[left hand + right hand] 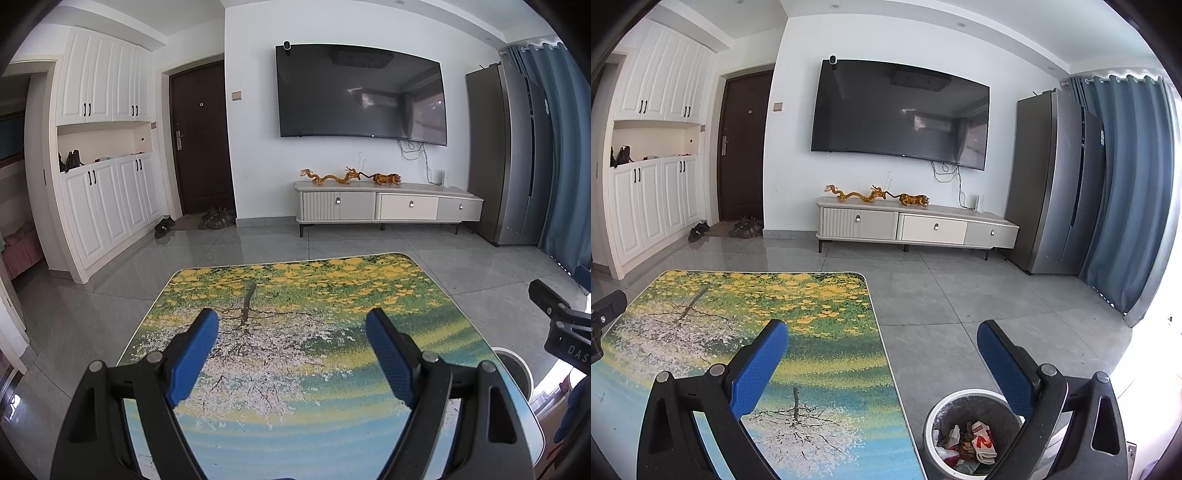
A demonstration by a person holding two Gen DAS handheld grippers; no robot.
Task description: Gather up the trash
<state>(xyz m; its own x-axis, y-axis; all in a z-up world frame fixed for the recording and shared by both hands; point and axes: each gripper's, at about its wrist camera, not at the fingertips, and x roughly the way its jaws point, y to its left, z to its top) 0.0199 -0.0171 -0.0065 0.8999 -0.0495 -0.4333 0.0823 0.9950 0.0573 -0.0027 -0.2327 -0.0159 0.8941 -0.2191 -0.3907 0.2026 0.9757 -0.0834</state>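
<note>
Blue-padded fingers of the left gripper stand spread wide with nothing between them, hovering over the surface, whose top carries a printed scene of trees, yellow blossoms and water. The right gripper is likewise spread and holds nothing; its left finger hangs over the surface's right edge and its right finger over the trash bin. That bin, round with a pale rim and a grey liner, stands on the grey tiled floor just beside the surface's right side. Crumpled trash, white and red wrappers among it, lies inside the bin. In the left wrist view only a part of the bin's rim shows at the surface's right edge, below the right gripper's black body. Farther off, a low white TV cabinet stands against the wall, with orange figurines on top and a dark television mounted above.
</note>
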